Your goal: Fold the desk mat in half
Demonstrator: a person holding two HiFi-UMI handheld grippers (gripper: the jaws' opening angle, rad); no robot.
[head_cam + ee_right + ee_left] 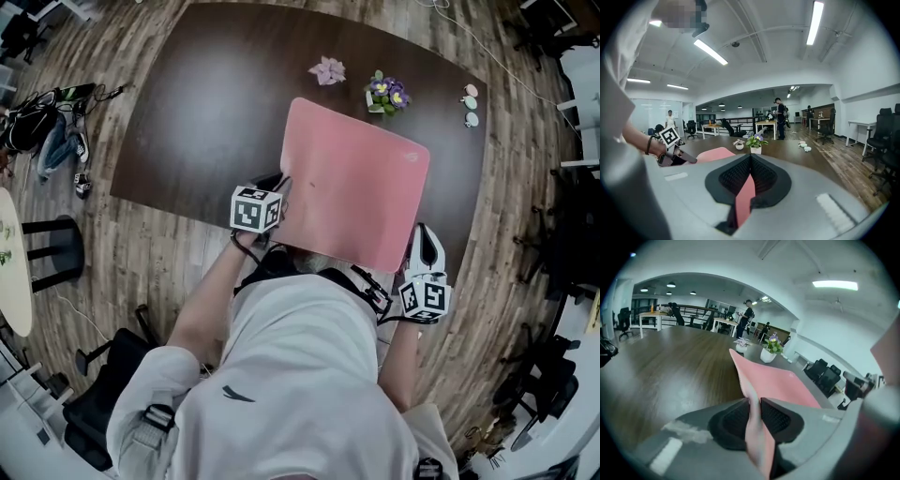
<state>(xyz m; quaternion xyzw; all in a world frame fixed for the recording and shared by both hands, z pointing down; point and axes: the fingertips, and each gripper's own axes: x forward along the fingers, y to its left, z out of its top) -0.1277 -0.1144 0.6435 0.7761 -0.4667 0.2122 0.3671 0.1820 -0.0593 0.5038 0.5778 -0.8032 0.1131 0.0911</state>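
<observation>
A pink desk mat [356, 183] lies on the dark oval table [206, 103], its near edge hanging over the table's front. My left gripper [280, 190] is at the mat's near left corner. In the left gripper view its pads [776, 418] are shut on the mat's edge [773, 380], which stands up between them. My right gripper [420, 236] is at the near right corner. In the right gripper view a strip of the pink mat [744, 197] is pinched between its shut jaws, and the rest of the mat [712, 153] lies beyond.
A potted purple flower [387, 94], a pink paper flower [327, 70] and small round items [471, 105] sit on the table just past the mat's far edge. Bags and cables [47, 127] lie on the floor at the left. People stand far off in the room [779, 117].
</observation>
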